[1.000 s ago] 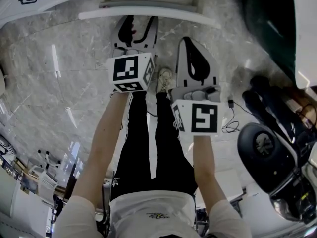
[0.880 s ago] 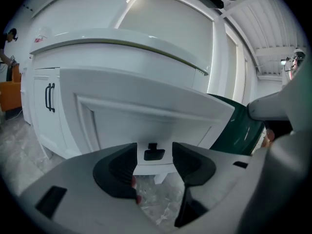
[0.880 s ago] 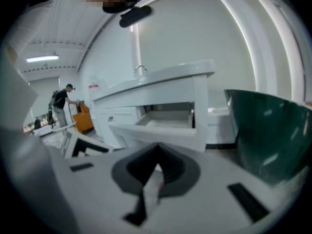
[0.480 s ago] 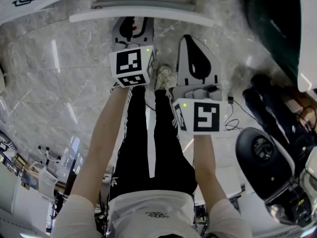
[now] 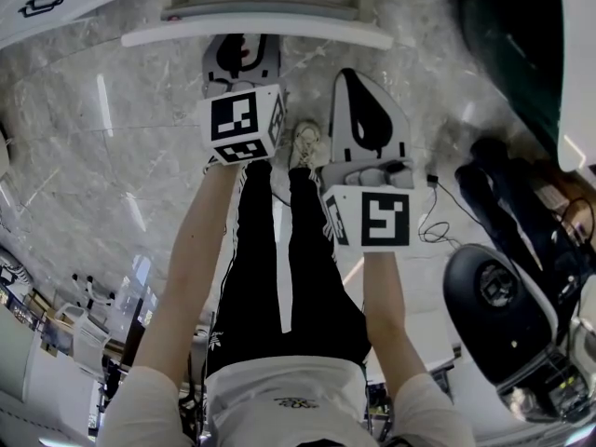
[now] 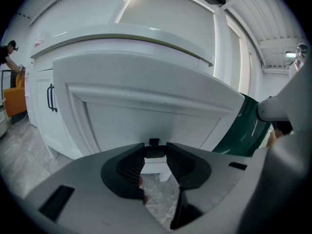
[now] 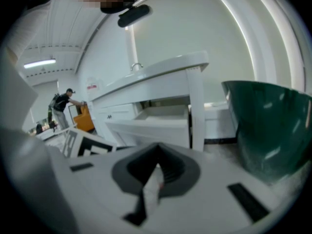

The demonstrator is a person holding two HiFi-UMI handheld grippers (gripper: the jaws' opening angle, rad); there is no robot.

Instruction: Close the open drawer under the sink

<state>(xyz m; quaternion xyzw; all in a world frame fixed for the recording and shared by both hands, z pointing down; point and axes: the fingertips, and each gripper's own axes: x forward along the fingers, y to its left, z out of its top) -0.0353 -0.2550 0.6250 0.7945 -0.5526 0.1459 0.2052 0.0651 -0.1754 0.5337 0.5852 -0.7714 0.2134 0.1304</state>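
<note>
While left gripper (image 5: 240,50) closes jaws on black handle (image 6: 155,151) of drawer (image 6: 146,106), right gripper (image 7: 157,165), jaws together, hangs short of drawer edge, over bare floor (image 5: 112,156).

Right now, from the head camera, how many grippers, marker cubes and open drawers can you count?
Grippers: 2 (left gripper, jaws closing on the black handle; right gripper, jaws shut)
Marker cubes: 2 (left cube, right cube)
Open drawers: 1
Total: 5
</note>
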